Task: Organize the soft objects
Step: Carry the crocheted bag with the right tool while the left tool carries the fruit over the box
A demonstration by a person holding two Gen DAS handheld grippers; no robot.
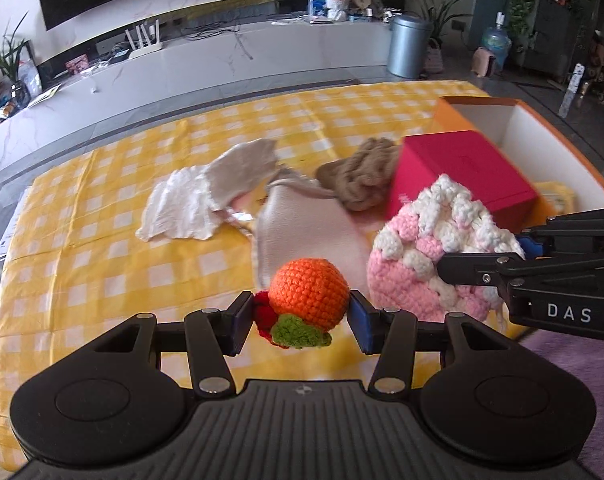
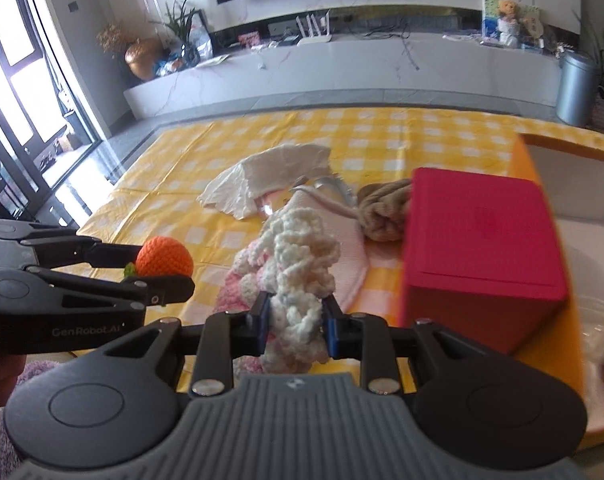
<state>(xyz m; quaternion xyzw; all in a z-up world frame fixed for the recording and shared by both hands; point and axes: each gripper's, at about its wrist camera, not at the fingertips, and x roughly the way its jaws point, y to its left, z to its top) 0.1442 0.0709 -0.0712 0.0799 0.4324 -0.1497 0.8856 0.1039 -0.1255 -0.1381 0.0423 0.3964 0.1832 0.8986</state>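
Orange ball (image 1: 309, 293) is clamped across its middle in left gripper (image 1: 298, 316), half open. Pink knit (image 2: 290, 280) is pinched narrow in right gripper (image 2: 296, 326), both left of red box (image 2: 477, 248). Both seem light and squashy, though blur hides detail.

Daylight pours in from the tall windows (image 2: 18, 92) on the left, blown out to white glare — the room is bright, colours a bit washed. Both views bulge, the wall cabinet (image 1: 222, 60) bending near the edges. The red box (image 2: 481, 252) is smeared with motion blur; shadows are soft and faint.
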